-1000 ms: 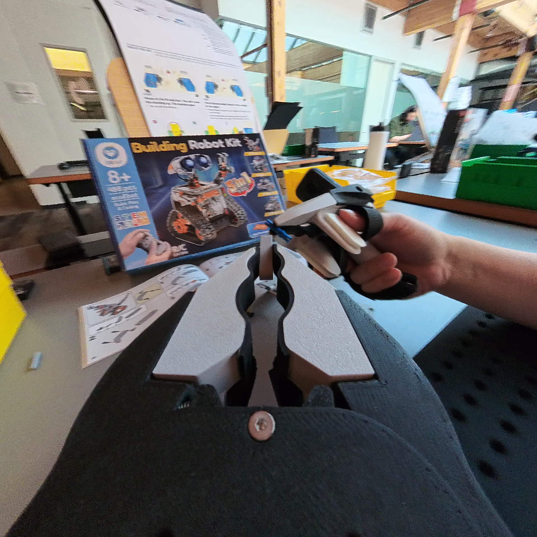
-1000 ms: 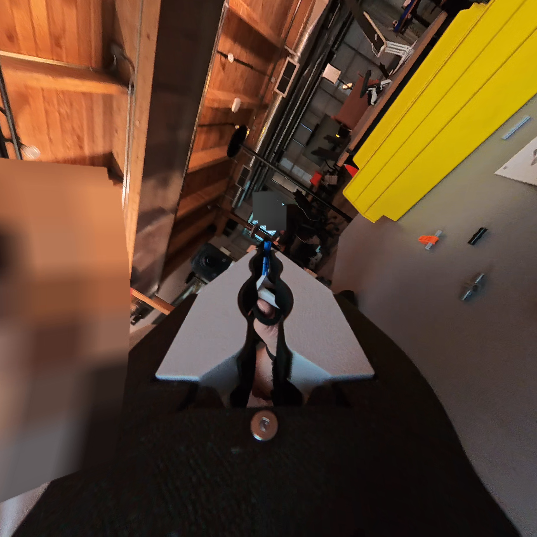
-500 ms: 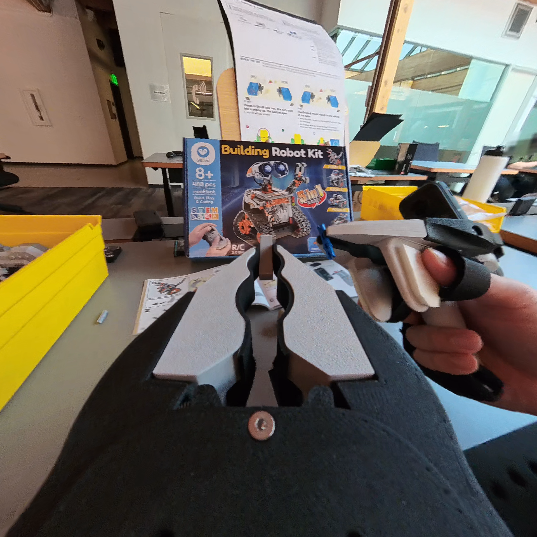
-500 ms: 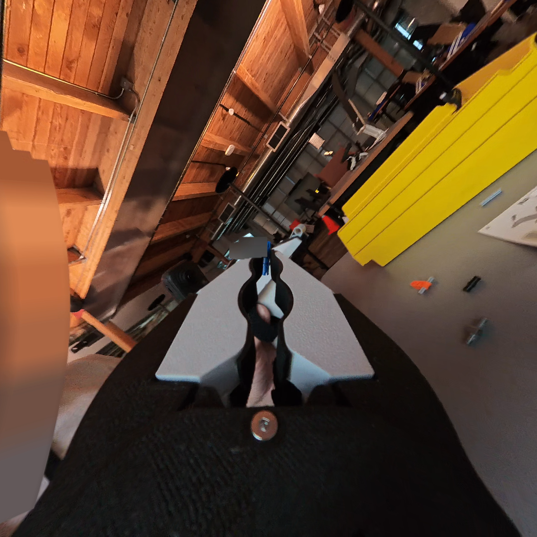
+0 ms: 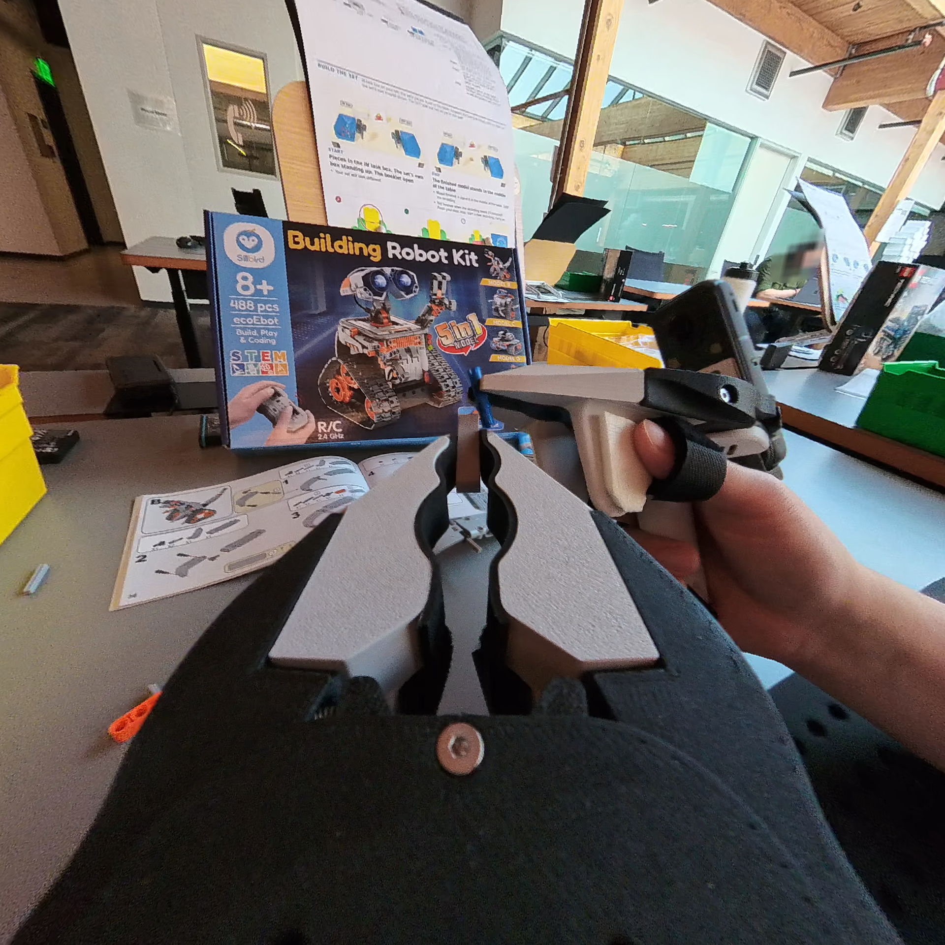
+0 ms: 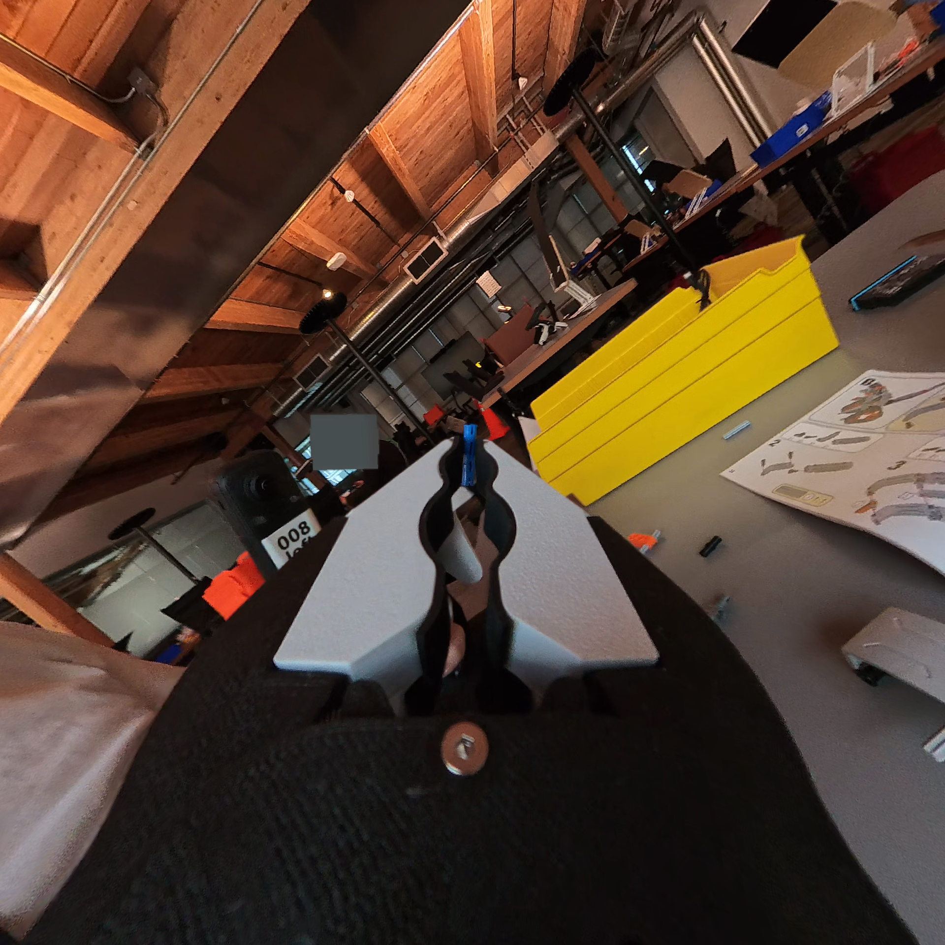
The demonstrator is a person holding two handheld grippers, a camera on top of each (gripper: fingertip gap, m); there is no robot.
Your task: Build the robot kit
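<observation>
Two tools fill the near part of both views, their black housings cutting off the desk (image 5: 76, 659) below them. Left tool (image 5: 468, 460) is pressed on a flat grey piece (image 5: 467, 452) standing upright between its tips; its lower end is hidden by the fingers. Just beyond and to the right, the right tool (image 5: 483, 394), held in a hand (image 5: 757, 557), pinches a small blue pin (image 6: 468, 455); the pin's tip sits just above the grey piece, and whether they touch cannot be told. On the desk lie an orange piece (image 5: 134, 723), a small black piece (image 6: 711, 546), an open instruction booklet (image 5: 230, 521) and a grey part (image 6: 900, 652) cut off at the right edge. Farther left, a yellow bin (image 6: 680, 378) stands with its contents hidden by its wall. Far behind stands a blue kit box (image 5: 368, 332).
</observation>
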